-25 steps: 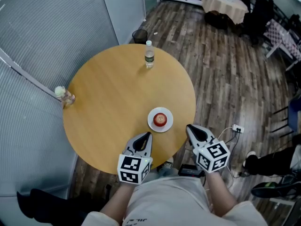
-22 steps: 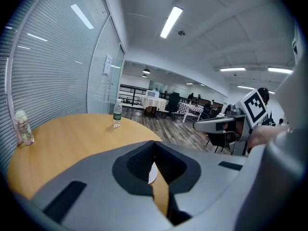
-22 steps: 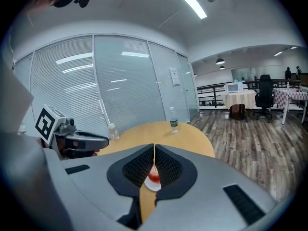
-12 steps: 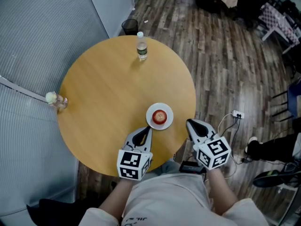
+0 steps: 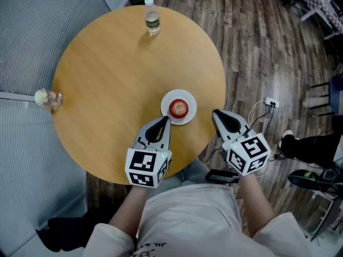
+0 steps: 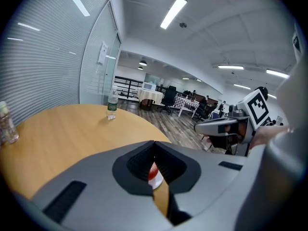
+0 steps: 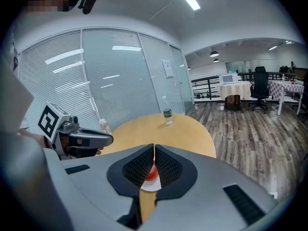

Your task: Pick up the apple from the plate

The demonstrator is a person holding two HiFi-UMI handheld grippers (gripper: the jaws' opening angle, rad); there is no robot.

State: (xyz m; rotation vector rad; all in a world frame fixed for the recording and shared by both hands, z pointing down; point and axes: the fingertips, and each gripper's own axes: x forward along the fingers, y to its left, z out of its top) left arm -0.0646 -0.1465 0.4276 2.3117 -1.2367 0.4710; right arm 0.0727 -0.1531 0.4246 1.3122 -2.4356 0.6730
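Two tools hover at the near edge of a round wooden bench [image 5: 118, 74], both with jaws pressed together and holding nothing. The left tool [image 5: 163, 121] points at a white plate [image 5: 167, 101] from just beside it; the right tool [image 5: 217, 115] hangs off the bench's right rim. A red apple [image 5: 178, 108] rests on the plate. A water bottle [image 5: 152, 16] stands at the far edge, well apart.

I stand at a round wooden table [image 5: 107, 63] on dark plank floor [image 5: 257, 47]; a wall [image 5: 32, 36] of blinds runs beside it, with strip lights [image 6: 173, 12] overhead.
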